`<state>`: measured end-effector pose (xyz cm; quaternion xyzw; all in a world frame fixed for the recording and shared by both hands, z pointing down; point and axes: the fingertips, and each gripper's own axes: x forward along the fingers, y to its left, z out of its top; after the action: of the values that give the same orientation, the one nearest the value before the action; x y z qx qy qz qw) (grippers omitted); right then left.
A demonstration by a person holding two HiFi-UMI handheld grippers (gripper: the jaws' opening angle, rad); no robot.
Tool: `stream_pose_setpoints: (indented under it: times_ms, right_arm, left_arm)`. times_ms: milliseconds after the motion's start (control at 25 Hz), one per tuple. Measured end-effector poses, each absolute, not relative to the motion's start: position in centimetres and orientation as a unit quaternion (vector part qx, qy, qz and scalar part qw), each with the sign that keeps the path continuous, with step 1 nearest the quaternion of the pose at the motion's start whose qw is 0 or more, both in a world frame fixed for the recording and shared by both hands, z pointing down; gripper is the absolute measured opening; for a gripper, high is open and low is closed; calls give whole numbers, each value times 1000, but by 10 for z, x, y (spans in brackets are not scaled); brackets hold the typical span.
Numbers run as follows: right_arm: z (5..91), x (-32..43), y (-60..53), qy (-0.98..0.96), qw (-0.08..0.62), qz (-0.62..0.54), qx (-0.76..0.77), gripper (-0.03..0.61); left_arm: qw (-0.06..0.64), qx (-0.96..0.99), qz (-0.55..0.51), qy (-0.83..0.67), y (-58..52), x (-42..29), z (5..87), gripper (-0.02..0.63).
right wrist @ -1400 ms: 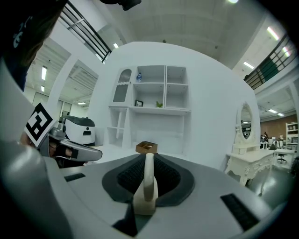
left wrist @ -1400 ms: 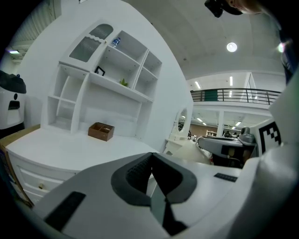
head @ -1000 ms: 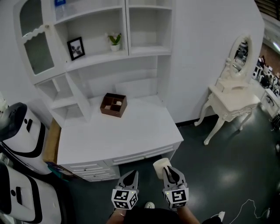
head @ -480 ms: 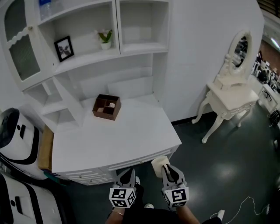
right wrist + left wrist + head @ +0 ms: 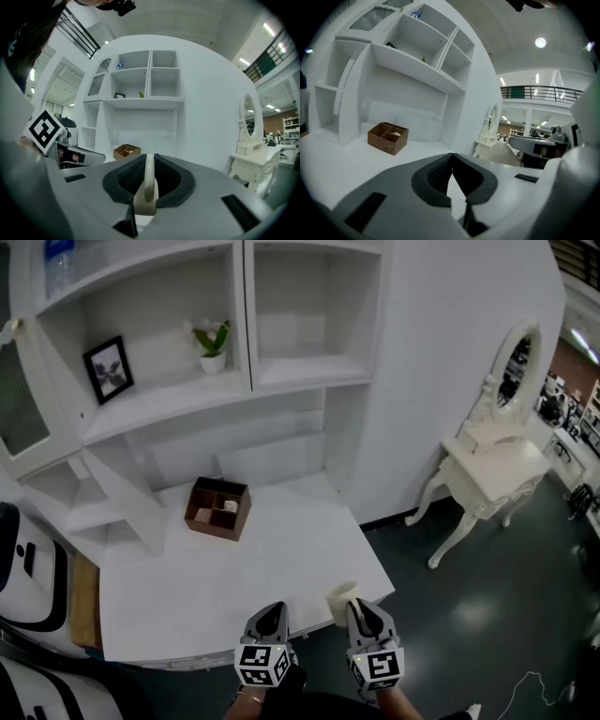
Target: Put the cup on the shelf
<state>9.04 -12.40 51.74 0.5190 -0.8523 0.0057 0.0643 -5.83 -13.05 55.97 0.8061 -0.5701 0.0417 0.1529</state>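
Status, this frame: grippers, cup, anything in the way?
Right hand-held gripper shut on cup wall. Left hand-held gripper shut, empty. Cup not yet shelved. Brown box on desk, left of path.

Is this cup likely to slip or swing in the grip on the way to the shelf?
The cup looks rigid and smooth, like ceramic, so probably breakable and slightly slippery. The right gripper pinches only its thin wall, so it could pivot if bumped, though the ribbed pads should help hold it.

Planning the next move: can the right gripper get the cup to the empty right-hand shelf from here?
Probably yes, with a stretch: the right gripper, fingers shut on the cup, is at the desk's front edge, the right-hand shelf is bare, and the brown box sits left of the path.
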Motion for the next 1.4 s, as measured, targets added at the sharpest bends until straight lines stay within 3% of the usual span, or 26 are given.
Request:
stream_pose_setpoints:
  times_ms: [720, 1400]
  right_arm:
    - [501, 38, -255, -842, 39, 9, 538, 60]
    - [329, 64, -326, -853, -106, -95, 503, 60]
  left_arm:
    - [150, 829, 64, -535, -267, -98, 546, 3]
    - [152, 811, 33, -564, -322, -77, 499, 3]
